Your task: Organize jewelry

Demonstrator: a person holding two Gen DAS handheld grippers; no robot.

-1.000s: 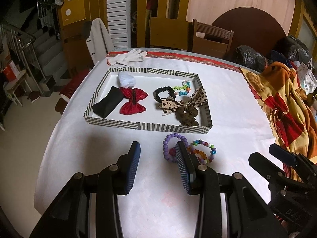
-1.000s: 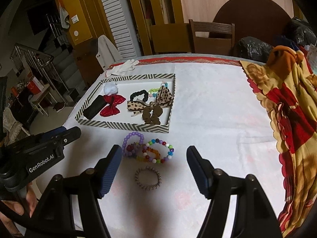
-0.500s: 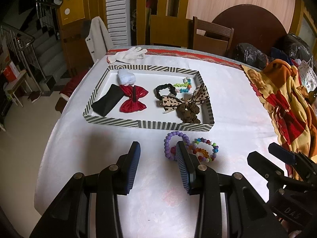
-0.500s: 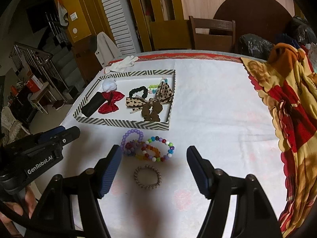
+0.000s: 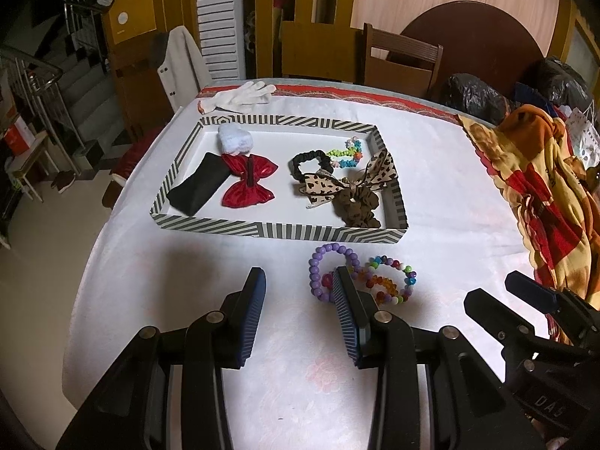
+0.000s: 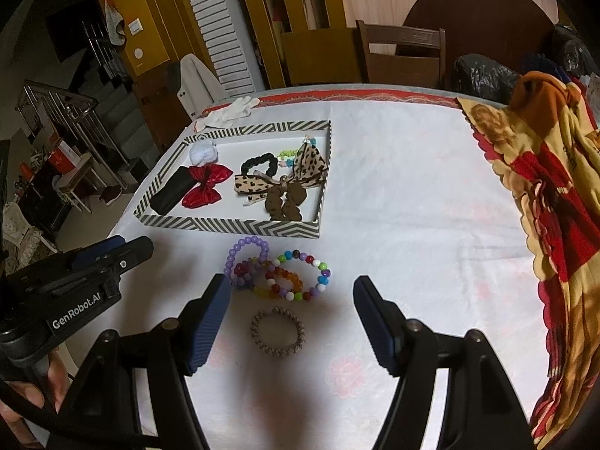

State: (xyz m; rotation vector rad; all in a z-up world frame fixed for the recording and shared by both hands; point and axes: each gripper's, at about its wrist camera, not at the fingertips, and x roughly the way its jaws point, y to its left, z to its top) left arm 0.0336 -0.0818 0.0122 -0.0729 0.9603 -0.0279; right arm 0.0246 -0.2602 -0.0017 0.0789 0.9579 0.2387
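While both hand-held grippers [image 5: 298, 281] [image 6: 290, 292] gape empty, bracelets [image 6: 277, 273] lie before the striped tray [image 6: 232, 227].

From my left camera, the left gripper's [image 5: 300, 285] right finger [image 5: 347, 300] covers part of the purple bead bracelet [image 5: 318, 266] and the near edge of the multicoloured bead bracelets [image 5: 390, 281], so I cannot tell how they overlap there. The brown coil band [image 6: 277, 332] is out of sight in that view. The right gripper [image 5: 525, 300] is cut off by the frame's right edge. In the right view, the leopard bow [image 6: 277, 176] hides part of the small coloured bead string [image 6: 287, 155], and I cannot tell whether the black band [image 6: 170, 189] lies under the red bow [image 6: 204, 187]. The hand [image 6: 41, 386] at bottom left is mostly cropped.
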